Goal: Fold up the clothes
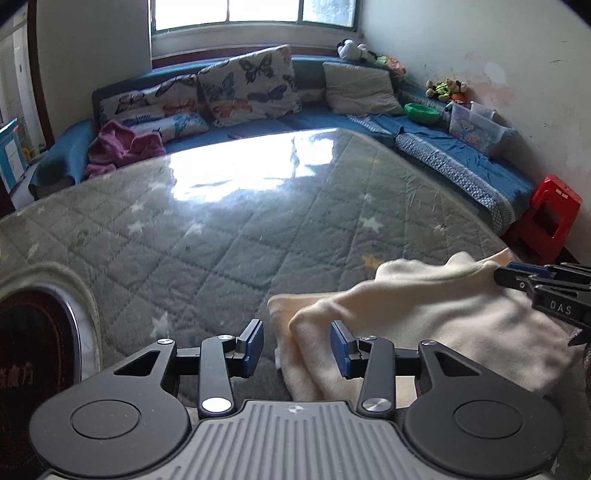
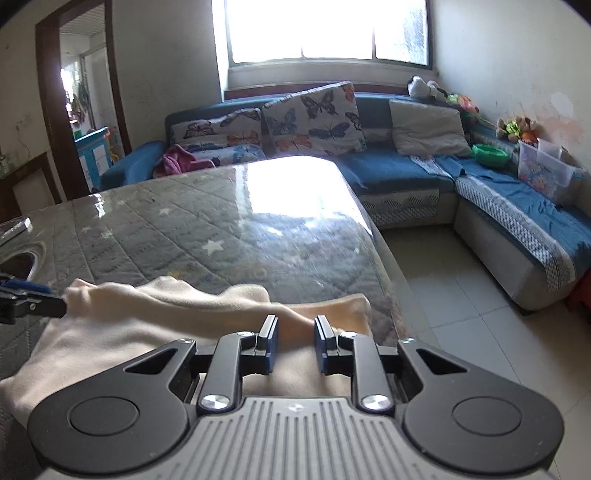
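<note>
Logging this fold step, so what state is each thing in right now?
Cream fleece garment: partly folded, bunched on the quilted grey mattress.
Left gripper: open, a fold of fleece between its pads.
Right gripper: narrowly parted over the fleece; grip unclear.
Purple towel: crumpled on the blue sofa.

Strong daylight pours in through the big white-glowing window at the back; its panes are washed out; a bright white glare lies on the shiny grey quilted mattress with star shapes in both views; the black plastic gripper parts at the bottom look dark; straight lines bend near the edges; the corners go black; the far room looks a bit soft.
</note>
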Motion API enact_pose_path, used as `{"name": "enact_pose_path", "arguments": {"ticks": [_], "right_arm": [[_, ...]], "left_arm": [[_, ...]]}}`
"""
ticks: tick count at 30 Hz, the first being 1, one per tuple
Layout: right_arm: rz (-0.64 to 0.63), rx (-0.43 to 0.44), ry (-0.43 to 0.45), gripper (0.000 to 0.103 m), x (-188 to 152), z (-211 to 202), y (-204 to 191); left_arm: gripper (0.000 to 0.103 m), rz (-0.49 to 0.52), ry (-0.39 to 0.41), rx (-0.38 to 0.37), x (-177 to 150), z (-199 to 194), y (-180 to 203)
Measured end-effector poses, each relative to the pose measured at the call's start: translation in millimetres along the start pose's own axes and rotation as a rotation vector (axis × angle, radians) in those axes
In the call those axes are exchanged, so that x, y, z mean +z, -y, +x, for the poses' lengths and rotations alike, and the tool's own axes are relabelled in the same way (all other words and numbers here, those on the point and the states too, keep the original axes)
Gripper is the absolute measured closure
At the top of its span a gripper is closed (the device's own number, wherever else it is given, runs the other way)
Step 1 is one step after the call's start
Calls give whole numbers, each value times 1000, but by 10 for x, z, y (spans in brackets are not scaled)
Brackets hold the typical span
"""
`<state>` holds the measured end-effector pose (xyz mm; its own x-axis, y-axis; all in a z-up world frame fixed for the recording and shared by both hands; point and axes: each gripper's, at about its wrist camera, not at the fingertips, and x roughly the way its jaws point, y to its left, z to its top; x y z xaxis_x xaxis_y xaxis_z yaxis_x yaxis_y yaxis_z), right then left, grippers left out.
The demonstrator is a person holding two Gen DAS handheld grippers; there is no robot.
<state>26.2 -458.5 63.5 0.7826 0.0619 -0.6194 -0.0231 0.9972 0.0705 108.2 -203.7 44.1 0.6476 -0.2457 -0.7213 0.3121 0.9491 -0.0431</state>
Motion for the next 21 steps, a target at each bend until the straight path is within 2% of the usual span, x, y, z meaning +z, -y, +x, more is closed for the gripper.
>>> {"name": "enact_pose_path", "arguments": {"ticks": [9,12,14,16,21], "right_arm": [[-15,24,-10,82,67,181,-73],[-7,25,-3,80,64,222,-63],[-17,17,-1,74,72,232,-60],[-22,14,0,73,73,239,-57],[-23,21,7,67,68,163,-32]], "left_arm": [[62,82,7,-80,183,223,395],[63,96,-2,-84,208,367,476],[63,103,-8,-78,220,452,507],[63,98,-22,-76,223,530,513],[61,87,-32,-76,207,585,509]]}}
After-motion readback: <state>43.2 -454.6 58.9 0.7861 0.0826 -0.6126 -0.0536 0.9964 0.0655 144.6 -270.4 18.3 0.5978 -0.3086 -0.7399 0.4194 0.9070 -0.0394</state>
